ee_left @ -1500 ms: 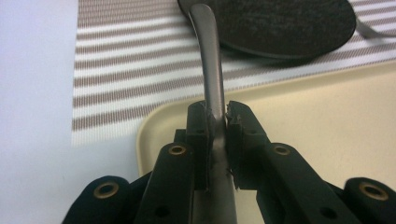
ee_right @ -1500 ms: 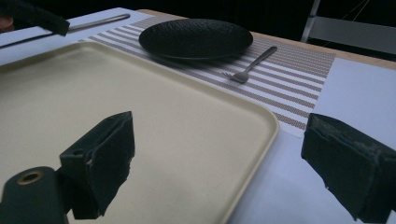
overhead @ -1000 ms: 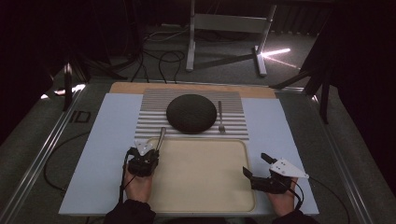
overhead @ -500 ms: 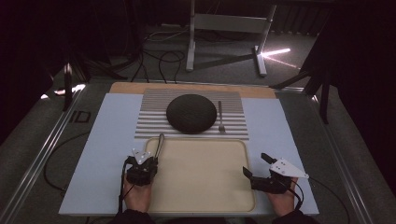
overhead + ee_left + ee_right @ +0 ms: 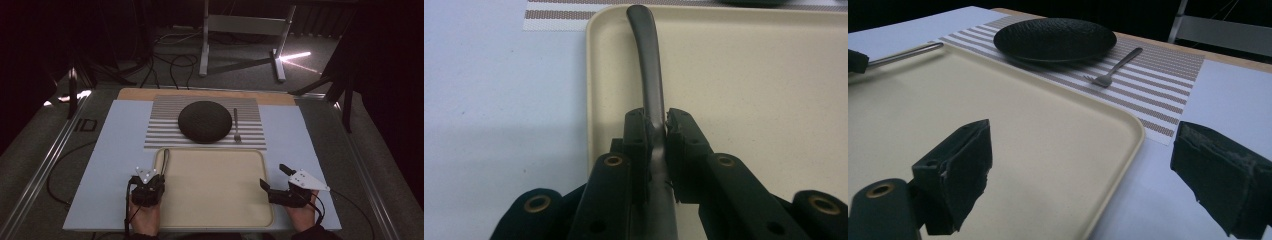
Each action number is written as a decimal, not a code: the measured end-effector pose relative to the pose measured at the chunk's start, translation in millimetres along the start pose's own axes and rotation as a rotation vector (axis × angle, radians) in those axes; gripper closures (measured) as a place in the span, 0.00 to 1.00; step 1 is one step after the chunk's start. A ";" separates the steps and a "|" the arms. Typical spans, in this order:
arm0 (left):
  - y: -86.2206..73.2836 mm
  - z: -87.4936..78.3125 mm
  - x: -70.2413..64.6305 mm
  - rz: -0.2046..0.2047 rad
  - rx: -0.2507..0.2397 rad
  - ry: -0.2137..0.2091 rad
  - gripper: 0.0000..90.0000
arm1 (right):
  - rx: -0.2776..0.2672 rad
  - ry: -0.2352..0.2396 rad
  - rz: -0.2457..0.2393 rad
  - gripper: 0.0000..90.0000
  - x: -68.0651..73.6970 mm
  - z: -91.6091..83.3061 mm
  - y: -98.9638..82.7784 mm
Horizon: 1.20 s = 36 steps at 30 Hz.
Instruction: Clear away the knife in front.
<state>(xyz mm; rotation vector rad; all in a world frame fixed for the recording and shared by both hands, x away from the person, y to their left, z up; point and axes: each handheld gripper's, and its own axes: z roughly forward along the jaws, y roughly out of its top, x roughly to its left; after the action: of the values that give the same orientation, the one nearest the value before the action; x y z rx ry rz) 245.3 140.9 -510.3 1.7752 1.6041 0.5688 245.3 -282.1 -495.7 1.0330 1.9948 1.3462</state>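
- Landmark = beige tray [image 5: 215, 187], on the light blue table [image 5: 107, 165], near edge.
- L tongs [image 5: 148, 181] at tray's left rim, near-left corner; clenched on a metal utensil [image 5: 650, 75] — pads pinch its handle from both sides.
- Utensil runs along the inside of tray's left rim, from the tongs toward tray's far-left corner; the free end curves up there. Which kind of utensil: can't tell, the gripped end is hidden by the tongs.
- R tongs [image 5: 274, 181] at tray's right rim, near-right corner; released, jaws wide apart w/ nothing between; one jaw over the tray, the other over the table beside it.
- Striped placemat [image 5: 165, 127] just beyond tray's far edge.
- Black plate [image 5: 205, 121] on the mat, beyond tray's far edge, about centre.
- Fork [image 5: 236, 126] on the mat just right of the plate, tines toward the tray.
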 end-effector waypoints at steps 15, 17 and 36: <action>10.3 -2.7 10.6 0.008 -0.085 -0.125 0.15 | 0.001 -0.005 -0.002 0.10 -0.1 -0.2 0.1; 12.4 -5.1 10.4 0.029 -0.097 -0.130 0.11 | 0.000 -0.003 -0.001 0.10 0.0 -0.1 0.1; 59.2 -20.3 33.4 0.148 -0.177 -0.160 0.00 | -0.003 -0.010 0.002 0.10 -0.7 -0.9 0.0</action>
<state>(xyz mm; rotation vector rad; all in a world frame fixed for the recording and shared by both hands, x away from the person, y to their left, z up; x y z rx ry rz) 276.7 176.3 -457.5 1.7679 1.2819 0.6018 245.0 -283.2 -495.3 1.0386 1.9843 1.3426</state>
